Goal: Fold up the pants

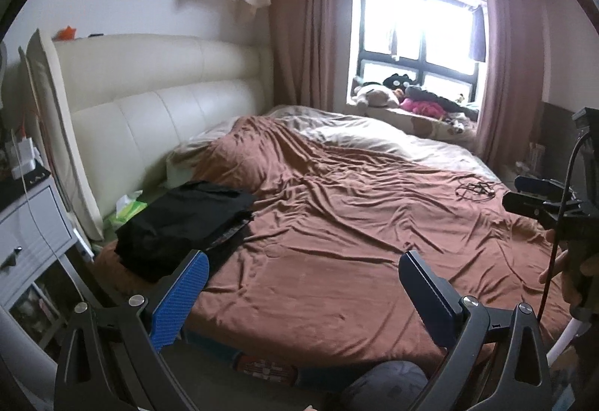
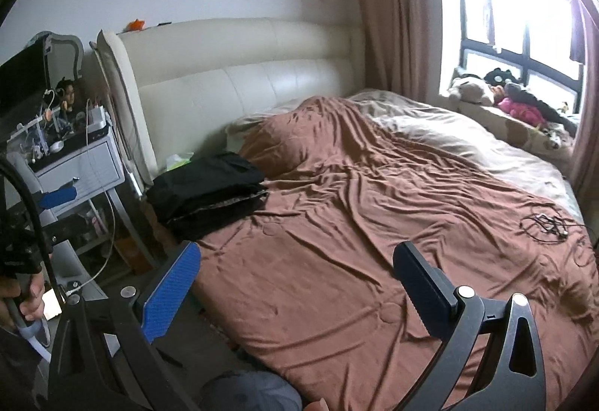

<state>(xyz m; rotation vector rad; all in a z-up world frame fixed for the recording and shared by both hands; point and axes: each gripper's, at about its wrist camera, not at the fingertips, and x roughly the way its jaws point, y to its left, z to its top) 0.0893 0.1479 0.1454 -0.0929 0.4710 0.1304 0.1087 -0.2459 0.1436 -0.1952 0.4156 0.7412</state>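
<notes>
Black pants [image 1: 183,223] lie in a folded stack on the brown bedspread [image 1: 337,223] at the bed's near left corner, close to the headboard. They also show in the right wrist view [image 2: 209,193]. My left gripper [image 1: 303,261] is open and empty, held above the bed's near edge, to the right of the stack. My right gripper [image 2: 295,253] is open and empty, above the bedspread [image 2: 374,223], right of the stack. The right gripper also shows at the right edge of the left wrist view [image 1: 539,201].
A cream headboard [image 1: 157,103] stands at the left. A white nightstand [image 2: 80,167] with clutter sits beside the bed. A green tissue pack [image 1: 129,208] lies by the pants. A tangle of black cable [image 1: 475,190] lies on the bedspread's right side. Plush toys [image 1: 393,92] fill the windowsill.
</notes>
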